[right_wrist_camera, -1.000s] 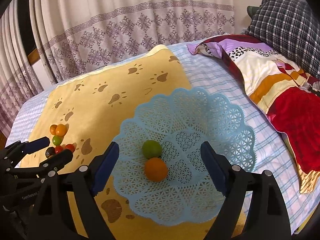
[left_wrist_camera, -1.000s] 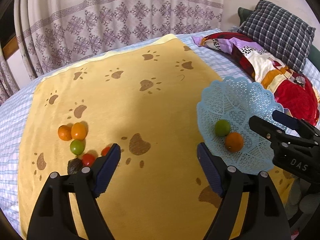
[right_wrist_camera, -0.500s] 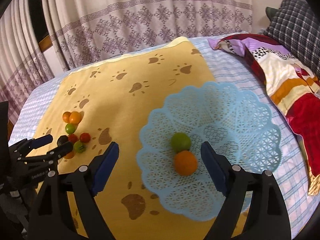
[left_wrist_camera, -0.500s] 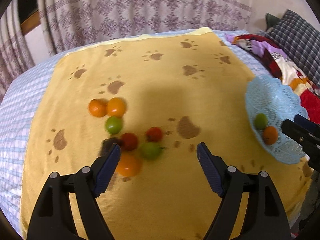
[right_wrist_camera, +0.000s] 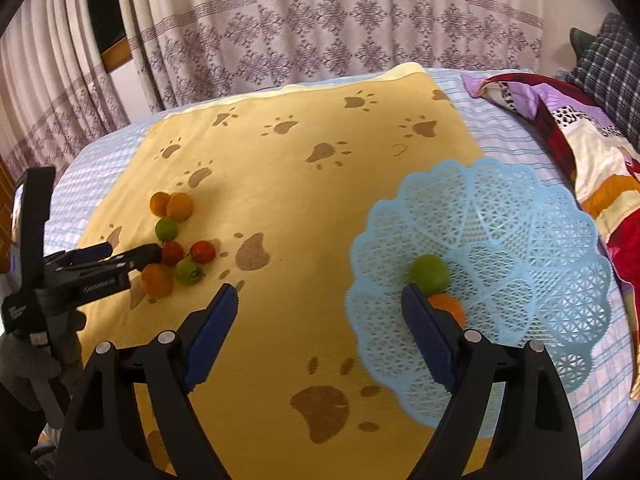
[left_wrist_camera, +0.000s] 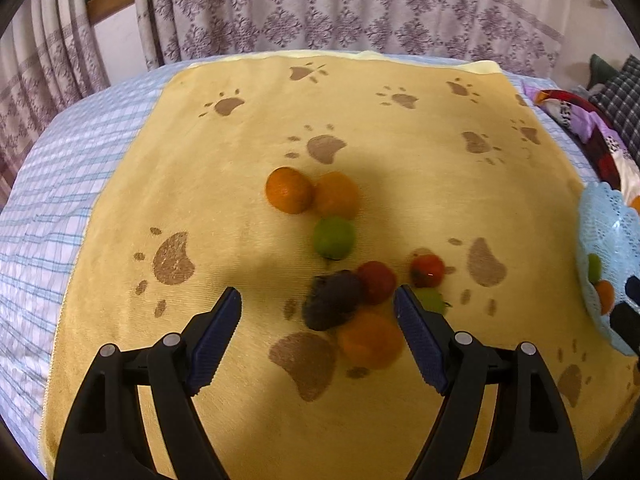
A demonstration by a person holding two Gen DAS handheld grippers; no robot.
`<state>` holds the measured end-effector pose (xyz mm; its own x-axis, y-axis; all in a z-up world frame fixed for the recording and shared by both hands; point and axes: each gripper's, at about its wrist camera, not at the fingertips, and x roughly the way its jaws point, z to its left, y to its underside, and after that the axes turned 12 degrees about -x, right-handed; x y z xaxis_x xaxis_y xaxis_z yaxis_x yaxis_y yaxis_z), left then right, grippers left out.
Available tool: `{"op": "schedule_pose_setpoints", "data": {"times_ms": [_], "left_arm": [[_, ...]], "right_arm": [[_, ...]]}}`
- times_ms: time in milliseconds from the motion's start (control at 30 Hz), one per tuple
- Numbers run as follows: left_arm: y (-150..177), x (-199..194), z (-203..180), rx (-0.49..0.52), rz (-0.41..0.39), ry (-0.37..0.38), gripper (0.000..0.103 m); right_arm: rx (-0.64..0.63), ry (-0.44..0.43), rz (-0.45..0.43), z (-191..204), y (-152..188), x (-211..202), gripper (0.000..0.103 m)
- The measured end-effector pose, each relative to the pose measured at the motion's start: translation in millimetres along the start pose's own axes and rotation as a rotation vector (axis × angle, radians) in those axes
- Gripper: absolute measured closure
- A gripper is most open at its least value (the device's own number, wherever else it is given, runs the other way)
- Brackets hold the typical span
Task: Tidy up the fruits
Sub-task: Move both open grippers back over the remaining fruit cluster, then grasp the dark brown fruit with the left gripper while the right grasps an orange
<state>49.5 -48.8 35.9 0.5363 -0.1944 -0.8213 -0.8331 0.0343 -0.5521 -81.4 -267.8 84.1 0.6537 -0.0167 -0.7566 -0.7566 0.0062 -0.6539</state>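
Fruits point(left_wrist_camera: 332, 236) lie clustered on the yellow paw-print blanket point(left_wrist_camera: 240, 208): two oranges, a lime, a dark avocado, red tomatoes. Your left gripper point(left_wrist_camera: 318, 312) hovers over the avocado point(left_wrist_camera: 334, 298), jaws wide apart, gripping nothing. Further right, your right gripper point(right_wrist_camera: 320, 312) hangs equally wide and empty, beside the blue lattice basket point(right_wrist_camera: 520, 240) holding a lime and an orange.

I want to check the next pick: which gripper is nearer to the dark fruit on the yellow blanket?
Left. The left gripper hovers open right over the dark fruit; the right gripper is off beside the blue basket.
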Motion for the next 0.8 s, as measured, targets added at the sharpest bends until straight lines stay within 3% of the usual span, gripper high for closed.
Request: {"op": "schedule_pose_setpoints", "data": {"times_ms": [333, 800], "left_arm": [[-6, 27, 6, -0.023, 0.023, -0.009, 0.025], [-11, 20, 34, -0.050, 0.001, -0.005, 0.018]], "right_arm": [[-0.059, 0.005, 0.022, 17, 4, 10, 0.018], [-0.083, -0.007, 0.038, 27, 9, 16, 0.018]]}}
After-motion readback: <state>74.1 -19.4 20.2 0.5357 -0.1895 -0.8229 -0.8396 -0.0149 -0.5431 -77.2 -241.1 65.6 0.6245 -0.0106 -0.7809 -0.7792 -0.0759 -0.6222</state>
